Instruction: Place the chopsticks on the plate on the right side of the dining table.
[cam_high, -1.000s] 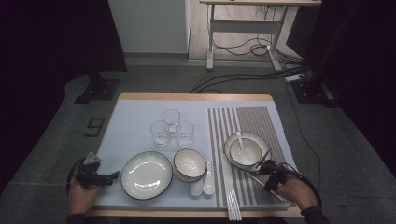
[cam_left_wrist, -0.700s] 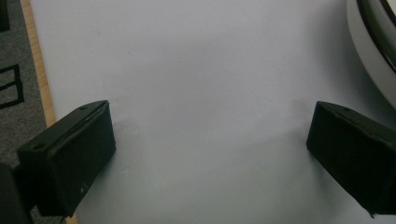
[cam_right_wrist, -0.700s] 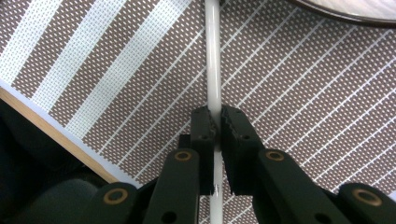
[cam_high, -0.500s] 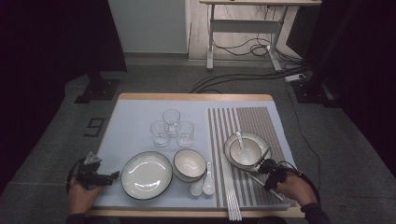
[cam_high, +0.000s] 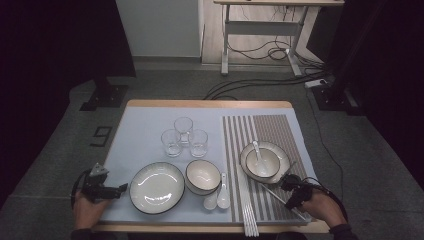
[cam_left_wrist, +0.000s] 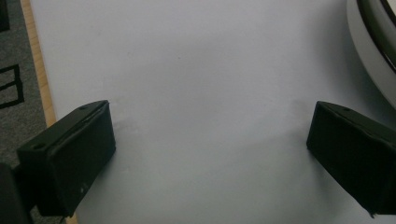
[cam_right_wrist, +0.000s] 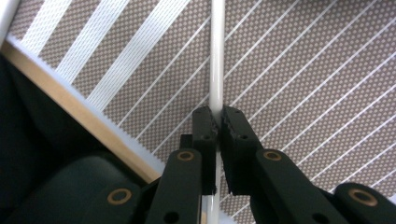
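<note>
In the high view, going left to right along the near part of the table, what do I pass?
Left gripper → large plate → empty bowl → two white spoons → bowl with a spoon on its plate → right gripper, shut on a chopstick.

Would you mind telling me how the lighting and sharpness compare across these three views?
High view: the table is lit while the surrounding room falls into darkness, and the plate carries soft glare. Left gripper view: even light, the left tool casting faint shadows, its black jaws slightly soft. Right gripper view: the placemat weave is crisp, and the white chopstick in the right tool looks overexposed.
</note>
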